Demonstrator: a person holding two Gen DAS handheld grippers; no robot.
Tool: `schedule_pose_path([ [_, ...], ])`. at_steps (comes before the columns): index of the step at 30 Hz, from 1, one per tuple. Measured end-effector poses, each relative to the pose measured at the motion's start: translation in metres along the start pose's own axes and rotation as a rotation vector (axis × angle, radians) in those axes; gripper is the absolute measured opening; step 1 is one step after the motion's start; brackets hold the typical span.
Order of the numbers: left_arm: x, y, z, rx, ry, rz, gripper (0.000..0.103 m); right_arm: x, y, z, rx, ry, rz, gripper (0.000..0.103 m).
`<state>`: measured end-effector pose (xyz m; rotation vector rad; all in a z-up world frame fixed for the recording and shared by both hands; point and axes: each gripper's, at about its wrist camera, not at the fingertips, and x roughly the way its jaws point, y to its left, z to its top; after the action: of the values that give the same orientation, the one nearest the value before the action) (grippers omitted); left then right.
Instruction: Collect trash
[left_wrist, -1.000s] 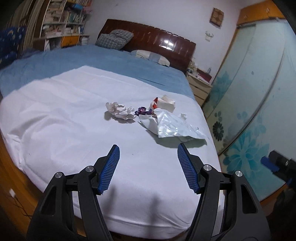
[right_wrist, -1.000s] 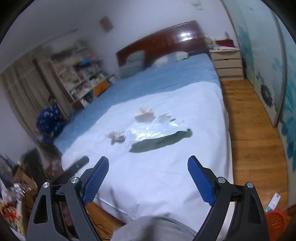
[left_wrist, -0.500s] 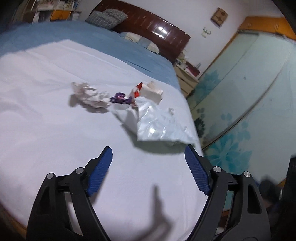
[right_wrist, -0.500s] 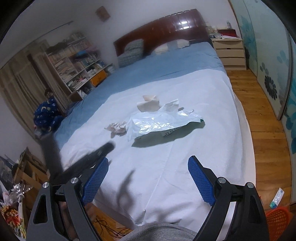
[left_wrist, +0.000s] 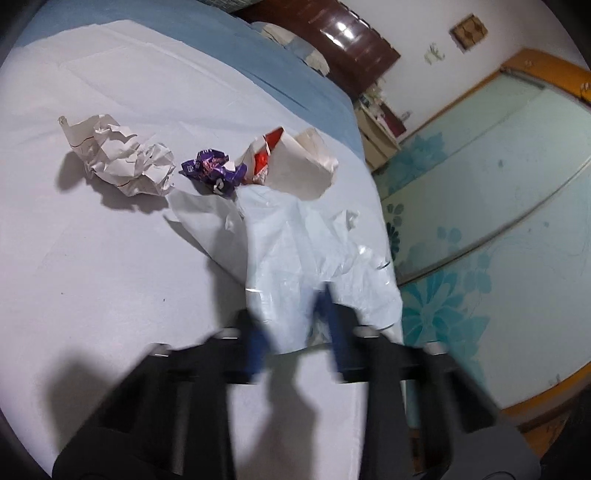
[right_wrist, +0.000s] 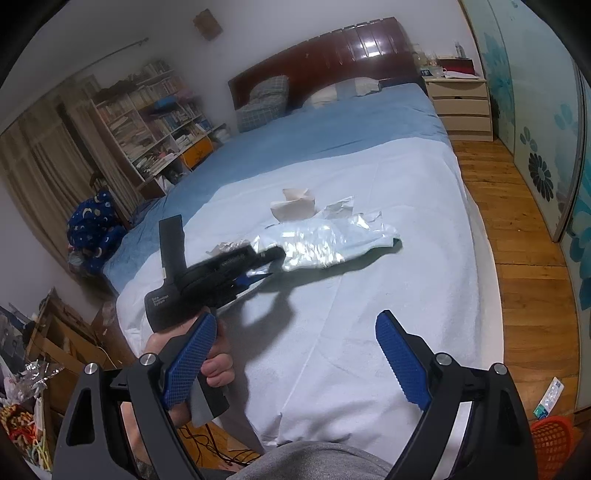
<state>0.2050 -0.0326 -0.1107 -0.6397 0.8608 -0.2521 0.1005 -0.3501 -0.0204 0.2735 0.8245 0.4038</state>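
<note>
A white plastic bag (left_wrist: 295, 251) lies on the white sheet (left_wrist: 92, 266) of the bed; it also shows in the right wrist view (right_wrist: 325, 243). Behind it lie a crumpled paper ball (left_wrist: 118, 158), a purple wrapper (left_wrist: 212, 170) and a white and red paper carton (left_wrist: 295, 166). My left gripper (left_wrist: 295, 339) is blurred, its blue fingers narrowed around the bag's near edge. It appears in the right wrist view (right_wrist: 258, 266) at the bag's left end. My right gripper (right_wrist: 291, 358) is open and empty above the bed's near edge.
A blue blanket (right_wrist: 332, 129) and pillows cover the far half of the bed. A nightstand (right_wrist: 461, 103) stands by the headboard. Sliding glass doors (left_wrist: 498, 221) run along the right. A bookshelf (right_wrist: 155, 122) is on the left. An orange basket (right_wrist: 550, 439) sits on the wooden floor.
My left gripper has moved forward to the plastic bag and its fingers have closed in around the bag's edge. My right gripper has stayed open and nearly still.
</note>
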Motion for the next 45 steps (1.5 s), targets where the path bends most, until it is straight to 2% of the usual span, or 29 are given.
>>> schedule_pose_path([
  [1, -0.002, 0.000, -0.001, -0.002, 0.000, -0.008, 0.007, 0.001, 0.000, 0.000, 0.002, 0.002, 0.000, 0.087],
  [2, -0.006, 0.000, -0.002, -0.007, -0.008, -0.024, 0.005, 0.000, 0.000, 0.001, 0.002, 0.003, 0.000, 0.087],
  [6, -0.033, -0.001, 0.000, -0.006, -0.086, -0.078, 0.001, 0.002, -0.001, 0.002, 0.010, 0.011, 0.000, 0.087],
  [9, -0.074, 0.000, 0.005, -0.003, -0.211, -0.147, 0.001, 0.010, -0.007, 0.008, 0.022, 0.034, -0.007, 0.087],
  [12, -0.113, 0.007, 0.007, 0.001, -0.319, -0.169, 0.001, 0.029, -0.011, 0.020, 0.017, 0.071, -0.020, 0.087],
  [15, -0.142, 0.018, 0.007, 0.008, -0.372, -0.130, 0.001, 0.057, -0.007, 0.038, -0.058, 0.071, -0.091, 0.087],
  [19, -0.162, 0.024, 0.004, 0.039, -0.398, -0.022, 0.001, 0.104, -0.005, 0.057, -0.194, 0.038, -0.243, 0.087],
  [21, -0.165, 0.026, 0.005, 0.050, -0.396, 0.021, 0.001, 0.133, -0.012, 0.062, -0.206, 0.081, -0.260, 0.085],
  [22, -0.167, 0.029, 0.005, 0.057, -0.390, 0.039, 0.001, 0.141, -0.015, 0.065, -0.205, 0.088, -0.263, 0.080],
  [24, -0.171, 0.034, 0.002, 0.064, -0.385, 0.064, 0.001, 0.149, -0.023, 0.070, -0.238, 0.049, -0.310, 0.078],
  [26, -0.171, 0.034, 0.006, 0.061, -0.376, 0.066, 0.001, 0.161, -0.026, 0.073, -0.274, 0.067, -0.327, 0.079],
  [28, -0.171, 0.035, 0.007, 0.058, -0.372, 0.064, 0.001, 0.183, -0.037, 0.074, -0.305, 0.131, -0.297, 0.077],
  [31, -0.167, 0.033, 0.010, 0.062, -0.363, 0.057, 0.001, 0.200, -0.043, 0.074, -0.351, 0.146, -0.290, 0.076],
  [34, -0.161, 0.029, 0.009, 0.077, -0.350, 0.056, 0.001, 0.205, -0.045, 0.075, -0.362, 0.143, -0.269, 0.077],
  [37, -0.158, 0.027, 0.010, 0.088, -0.350, 0.063, 0.001, 0.192, -0.044, 0.073, -0.334, 0.097, -0.271, 0.076],
  [40, -0.158, 0.032, 0.012, 0.066, -0.357, 0.066, 0.001, 0.171, -0.035, 0.067, -0.314, 0.042, -0.198, 0.076],
  [45, -0.157, 0.045, 0.009, 0.000, -0.359, 0.050, 0.001, 0.185, 0.015, 0.060, -0.446, 0.074, -0.046, 0.076],
])
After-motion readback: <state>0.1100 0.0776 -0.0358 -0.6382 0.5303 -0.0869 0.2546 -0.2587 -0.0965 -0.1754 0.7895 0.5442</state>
